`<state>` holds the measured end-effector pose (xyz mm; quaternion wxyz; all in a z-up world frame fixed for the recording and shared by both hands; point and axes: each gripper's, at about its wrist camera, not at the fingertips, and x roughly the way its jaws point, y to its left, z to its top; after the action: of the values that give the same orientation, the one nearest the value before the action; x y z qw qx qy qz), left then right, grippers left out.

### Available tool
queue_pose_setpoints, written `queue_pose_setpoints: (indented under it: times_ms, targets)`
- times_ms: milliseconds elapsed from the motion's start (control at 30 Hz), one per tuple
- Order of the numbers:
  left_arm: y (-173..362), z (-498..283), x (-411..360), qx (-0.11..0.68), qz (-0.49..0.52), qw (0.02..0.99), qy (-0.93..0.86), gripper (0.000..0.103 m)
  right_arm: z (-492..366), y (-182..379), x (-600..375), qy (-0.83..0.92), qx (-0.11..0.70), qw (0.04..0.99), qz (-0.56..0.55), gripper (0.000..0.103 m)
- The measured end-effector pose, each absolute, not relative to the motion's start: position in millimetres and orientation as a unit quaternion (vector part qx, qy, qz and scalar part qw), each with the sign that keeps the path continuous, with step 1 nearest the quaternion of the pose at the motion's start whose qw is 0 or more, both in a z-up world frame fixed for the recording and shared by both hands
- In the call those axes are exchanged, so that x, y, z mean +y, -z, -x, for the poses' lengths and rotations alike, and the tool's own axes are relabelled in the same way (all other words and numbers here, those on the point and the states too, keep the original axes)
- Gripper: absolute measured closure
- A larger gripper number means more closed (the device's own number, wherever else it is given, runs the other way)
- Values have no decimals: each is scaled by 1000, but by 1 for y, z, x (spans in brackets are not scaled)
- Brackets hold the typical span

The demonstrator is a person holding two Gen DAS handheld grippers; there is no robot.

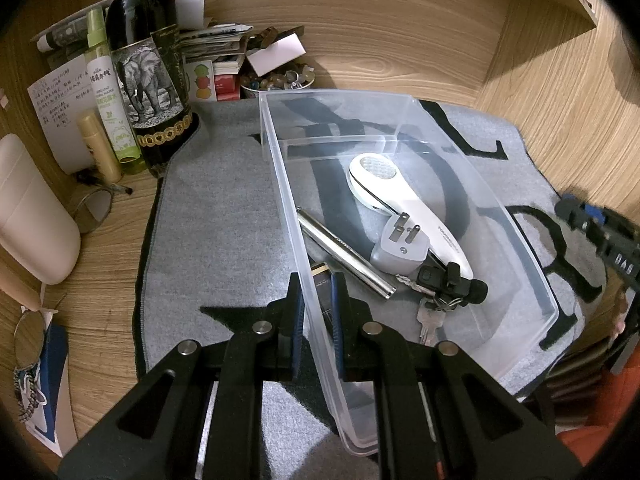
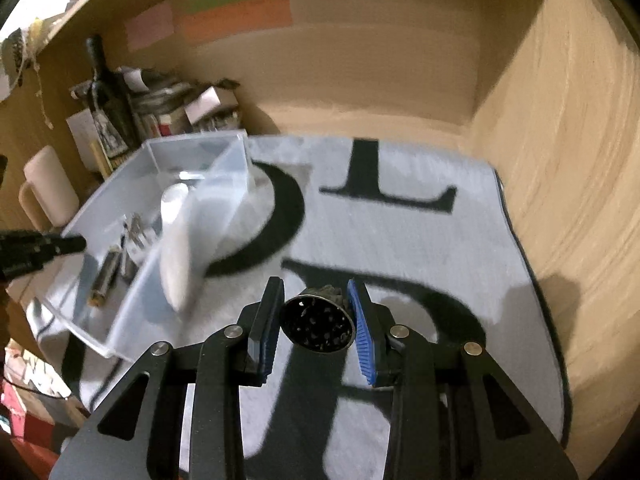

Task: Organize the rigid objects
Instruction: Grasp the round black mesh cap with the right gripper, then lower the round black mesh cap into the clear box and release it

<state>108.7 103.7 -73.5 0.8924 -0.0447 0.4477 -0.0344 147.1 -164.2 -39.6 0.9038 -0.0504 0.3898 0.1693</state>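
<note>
Grey lettered mat (image 2: 400, 232) under me; one clear bin (image 1: 532, 268) holds one white handheld device (image 1: 384, 184), one metal tube (image 1: 344, 254), one key bunch (image 1: 436, 300). My left gripper (image 1: 316, 292), angled down, pinches the bin's wall between its jaws. My right gripper (image 2: 316, 312), also tilted down, clamps one black perforated cylinder (image 2: 318, 326).

The grey mat (image 2: 400, 240) on the desk carries big black capital letters; an "L" (image 2: 384, 184) reads clearly near the mat's far edge, with an "O" (image 2: 280, 216) beside it partly under the clear bin. The right gripper (image 1: 600, 240) shows white characters "BAB" on its black body. The white handheld device (image 1: 420, 220) in the bin bears small grey lettering, too fine to read. The green spray bottle (image 1: 108, 100) has Chinese characters and small print, illegible. The handwritten note (image 1: 56, 100) is unreadable.
</note>
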Motion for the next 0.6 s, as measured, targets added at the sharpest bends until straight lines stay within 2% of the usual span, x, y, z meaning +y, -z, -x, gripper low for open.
queue_pose_setpoints:
  times_ms: [367, 600]
  targets:
    - [74, -108, 103, 448, 45, 892, 34, 92, -157, 2, -114, -237, 332, 909, 82, 73]
    - [74, -108, 103, 448, 43, 892, 34, 92, -167, -2, -74, -283, 319, 897, 112, 73]
